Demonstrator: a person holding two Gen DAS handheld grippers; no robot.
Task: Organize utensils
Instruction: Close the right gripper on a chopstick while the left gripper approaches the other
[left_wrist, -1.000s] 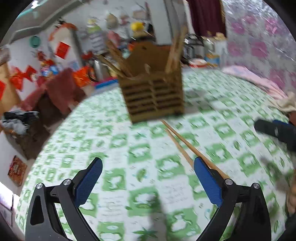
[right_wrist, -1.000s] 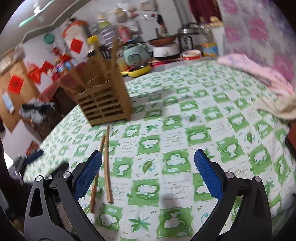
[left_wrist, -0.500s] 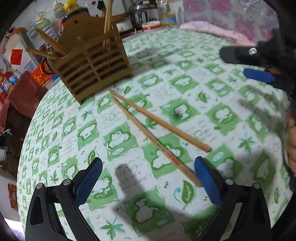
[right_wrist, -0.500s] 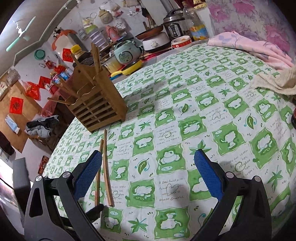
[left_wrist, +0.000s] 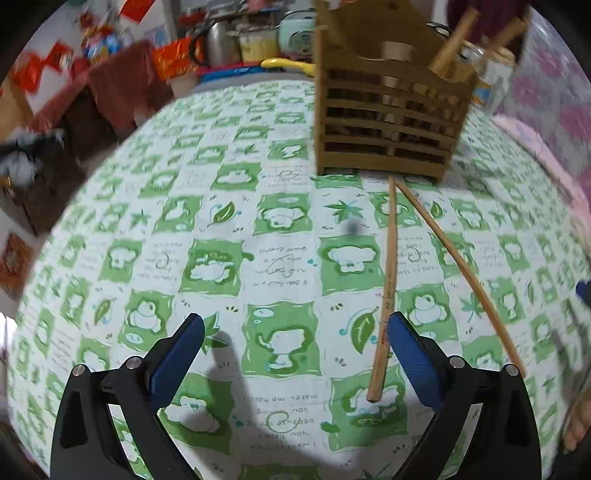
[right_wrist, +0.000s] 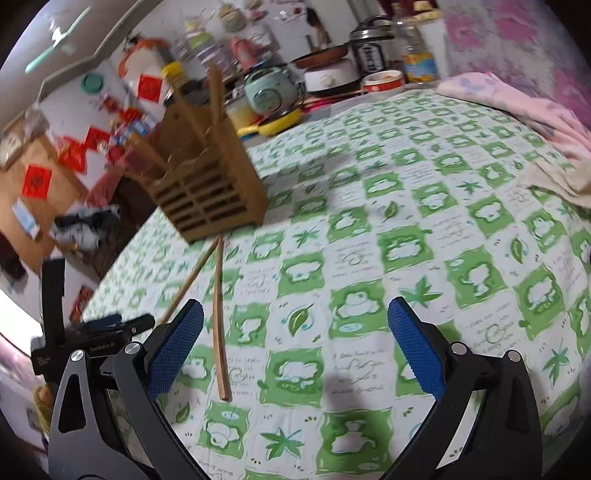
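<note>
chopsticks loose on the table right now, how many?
2. One chopstick runs from the wooden holder toward the left gripper's right finger; the other chopstick angles off to its right. More sticks stand in the holder, uncounted.

Both grippers spread wide, nothing held.

Left black two-finger gripper w/ blue textured pads (left_wrist: 295, 349): jaws far apart, angled down over the tabletop, empty betw. fingers; its right pad (left_wrist: 412, 363) sits just beside a stick end, contact unclear. Right black two-finger gripper w/ blue pads (right_wrist: 295, 345): same wide spread, tilted down, empty. In right wrist view the left gripper body shows at lower left, blurred. Part of a hand (left_wrist: 576, 421) at left view's right edge, blurred.
</note>
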